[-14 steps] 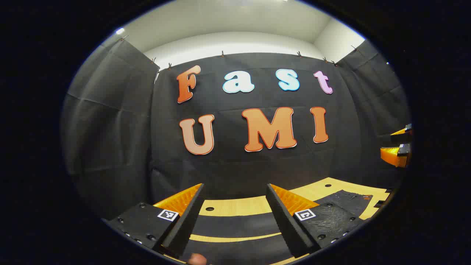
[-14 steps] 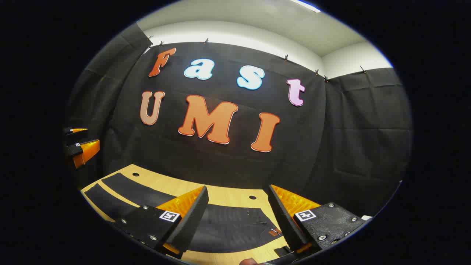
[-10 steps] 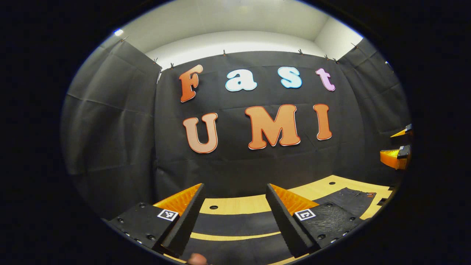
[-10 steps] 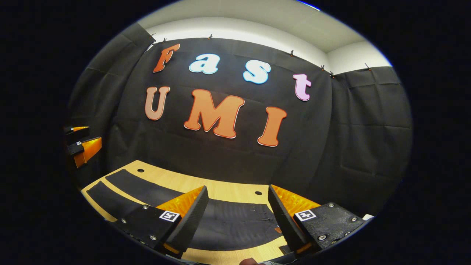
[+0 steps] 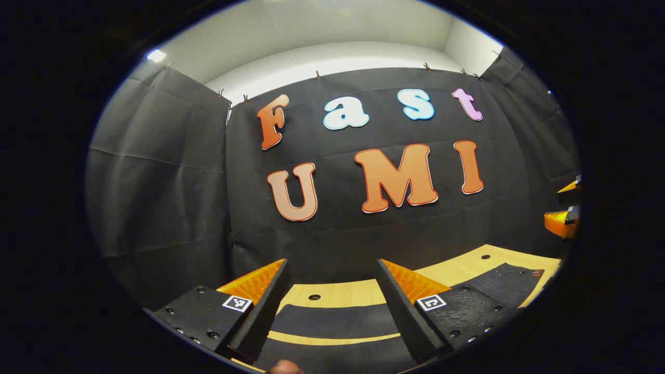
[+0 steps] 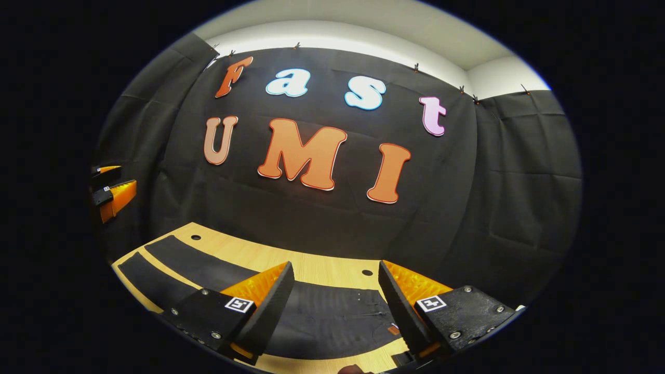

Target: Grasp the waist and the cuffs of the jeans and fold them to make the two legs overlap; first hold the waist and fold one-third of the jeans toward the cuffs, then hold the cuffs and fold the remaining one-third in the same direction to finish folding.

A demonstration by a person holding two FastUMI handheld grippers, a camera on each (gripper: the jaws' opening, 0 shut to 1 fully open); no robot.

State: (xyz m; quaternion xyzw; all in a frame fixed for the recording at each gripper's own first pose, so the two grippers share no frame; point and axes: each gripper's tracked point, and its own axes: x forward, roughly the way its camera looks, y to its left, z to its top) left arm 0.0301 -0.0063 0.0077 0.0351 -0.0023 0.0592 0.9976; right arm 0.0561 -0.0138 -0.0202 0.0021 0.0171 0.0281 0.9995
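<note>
Dark jeans [image 6: 332, 319] lie flat on a wooden table [image 6: 270, 257]. In the right gripper view the waist, with a small brown patch, sits below my right gripper [image 6: 335, 263], which hovers open above it. The two legs [image 6: 176, 262] stretch away to the left, side by side with a strip of wood between them. In the left gripper view the legs [image 5: 332, 317] cross under my open left gripper [image 5: 331, 261], and the waist [image 5: 511, 278] lies far right. Nothing is between either pair of fingers.
The black cloth wall rises just behind the table's far edge. Small round holes [image 6: 367, 272] dot the tabletop. The right gripper [image 5: 565, 205] appears at the right edge of the left gripper view; the left gripper [image 6: 110, 183] at the left edge of the right gripper view.
The left gripper view has swung slightly left. The right gripper view has tipped down a little, showing more of the table and jeans. Both grippers stay open, and the jeans have not moved.
</note>
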